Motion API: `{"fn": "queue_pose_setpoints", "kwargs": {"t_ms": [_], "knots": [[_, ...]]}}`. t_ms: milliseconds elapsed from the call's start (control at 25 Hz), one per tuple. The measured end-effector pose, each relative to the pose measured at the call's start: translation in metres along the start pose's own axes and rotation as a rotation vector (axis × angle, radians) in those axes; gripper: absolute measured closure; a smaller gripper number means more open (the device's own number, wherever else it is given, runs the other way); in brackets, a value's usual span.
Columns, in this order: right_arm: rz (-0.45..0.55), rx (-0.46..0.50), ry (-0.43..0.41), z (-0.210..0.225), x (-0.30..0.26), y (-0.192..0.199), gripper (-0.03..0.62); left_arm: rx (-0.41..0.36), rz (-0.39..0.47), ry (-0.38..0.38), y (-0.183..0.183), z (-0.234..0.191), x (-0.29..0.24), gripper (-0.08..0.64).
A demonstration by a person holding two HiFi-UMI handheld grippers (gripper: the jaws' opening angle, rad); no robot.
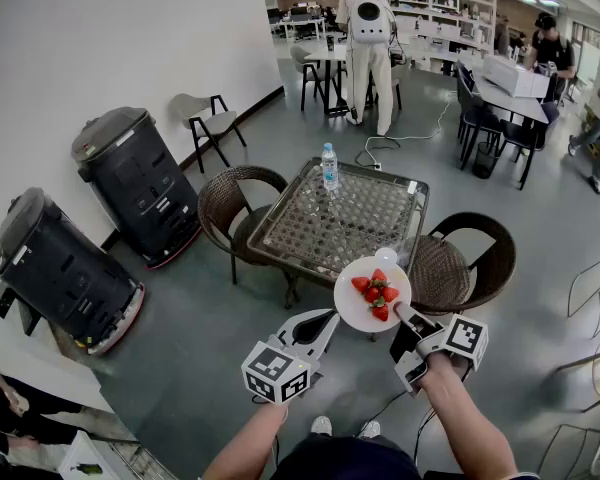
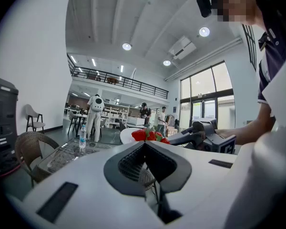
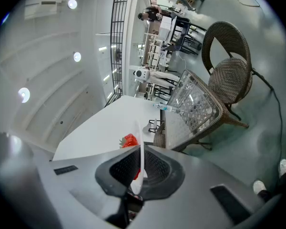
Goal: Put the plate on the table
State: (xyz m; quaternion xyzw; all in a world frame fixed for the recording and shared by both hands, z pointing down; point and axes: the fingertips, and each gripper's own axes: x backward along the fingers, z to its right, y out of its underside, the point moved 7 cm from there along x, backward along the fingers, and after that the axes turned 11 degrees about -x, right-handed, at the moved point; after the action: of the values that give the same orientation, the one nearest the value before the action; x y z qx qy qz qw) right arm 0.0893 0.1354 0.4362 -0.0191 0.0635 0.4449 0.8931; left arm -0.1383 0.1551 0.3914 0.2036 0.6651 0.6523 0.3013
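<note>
A white plate [image 1: 372,295] with several strawberries [image 1: 377,293] hangs in the air just off the near edge of the glass-topped table [image 1: 310,230]. My right gripper [image 1: 401,317] is shut on the plate's near rim. In the right gripper view the plate [image 3: 141,149] stands edge-on between the jaws, with a strawberry [image 3: 129,140] to its left. My left gripper [image 1: 327,321] is shut and holds nothing, just left of the plate and apart from it. The left gripper view shows its jaws [image 2: 145,144] met, with the strawberries [image 2: 150,135] beyond them.
A water bottle [image 1: 330,166] stands at the table's far edge. Wicker chairs flank the table at left [image 1: 230,208] and right [image 1: 460,263]. Two black machines [image 1: 140,183] stand along the left wall. A cable [image 1: 400,140] lies on the floor; people stand at the far desks.
</note>
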Motion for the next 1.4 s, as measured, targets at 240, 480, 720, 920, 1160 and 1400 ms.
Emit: {"fn": "queue_pose_setpoints", "kwargs": {"t_ms": [240,480,720,920,1160,1400], "knots": [[0.001,-0.011,-0.005,-0.002,0.003,-0.001,0.577,0.001,-0.004,0.000,-0.002,0.003,0.000,0.555],[0.010,-0.023,-0.003,0.002,0.009,-0.004,0.577,-0.003,-0.007,-0.004,-0.002,0.010,-0.002,0.555],[0.005,-0.032,-0.001,-0.001,0.014,-0.010,0.577,-0.003,-0.013,-0.006,-0.007,0.016,-0.007,0.555],[0.000,-0.037,0.001,0.004,0.016,-0.023,0.577,-0.007,-0.014,-0.015,-0.008,0.022,-0.018,0.555],[-0.017,-0.041,0.002,0.007,0.021,-0.037,0.577,0.003,-0.016,-0.036,-0.008,0.032,-0.028,0.555],[-0.038,-0.036,0.007,0.016,0.020,-0.059,0.577,0.014,-0.023,-0.062,-0.002,0.038,-0.046,0.555]]}}
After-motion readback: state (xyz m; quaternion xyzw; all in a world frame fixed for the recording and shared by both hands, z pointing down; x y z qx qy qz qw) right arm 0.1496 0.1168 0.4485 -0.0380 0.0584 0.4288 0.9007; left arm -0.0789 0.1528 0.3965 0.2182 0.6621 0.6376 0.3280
